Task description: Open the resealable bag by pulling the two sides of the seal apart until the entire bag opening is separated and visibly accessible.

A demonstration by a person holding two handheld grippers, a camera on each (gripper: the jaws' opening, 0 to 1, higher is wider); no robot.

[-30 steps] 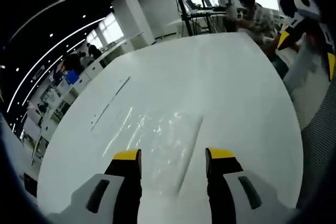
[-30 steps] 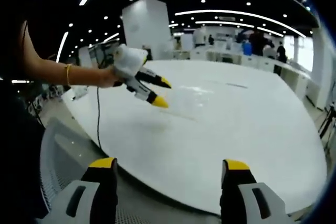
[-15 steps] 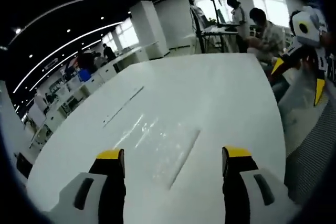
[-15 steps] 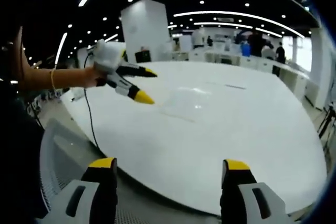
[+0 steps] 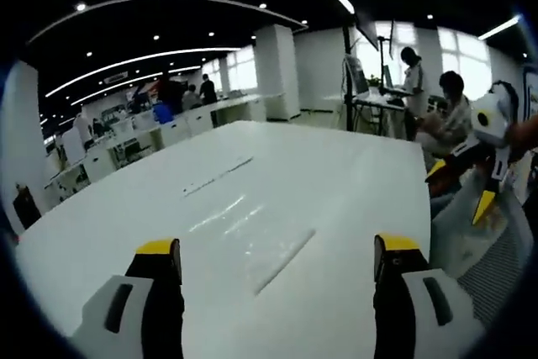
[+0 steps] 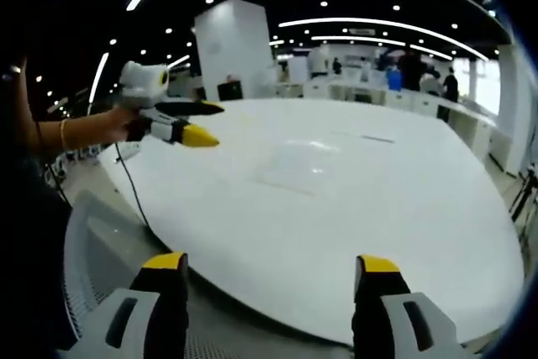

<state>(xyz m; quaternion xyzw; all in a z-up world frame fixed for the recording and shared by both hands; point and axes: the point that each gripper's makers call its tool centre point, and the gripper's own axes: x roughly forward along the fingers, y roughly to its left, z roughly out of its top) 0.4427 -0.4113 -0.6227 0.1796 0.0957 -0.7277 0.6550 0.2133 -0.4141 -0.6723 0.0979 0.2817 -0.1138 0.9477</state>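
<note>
A clear resealable bag (image 5: 249,234) lies flat on the white table (image 5: 336,157), its seal strip running along its right side. My left gripper (image 5: 277,248) hovers short of the bag, open wide with nothing between its jaws. In the right gripper view the bag (image 6: 301,166) shows as a faint glossy patch in the middle of the table (image 6: 387,224), and the left gripper (image 6: 206,122), held in a hand, hangs open to the left of it. My right gripper (image 6: 271,265) stands open off the table's near edge; it also appears at the far right as the right gripper (image 5: 481,176).
A thin dark strip (image 5: 217,176) lies further back on the table. A mesh chair (image 6: 92,250) stands by the near edge. People sit and stand at a desk (image 5: 437,107) beyond the table. More desks and a white pillar (image 6: 234,48) fill the background.
My left gripper has drawn back and up from over the bag toward the table's edge, and its jaws have spread wider. The bag lies still. The right gripper has not moved.
</note>
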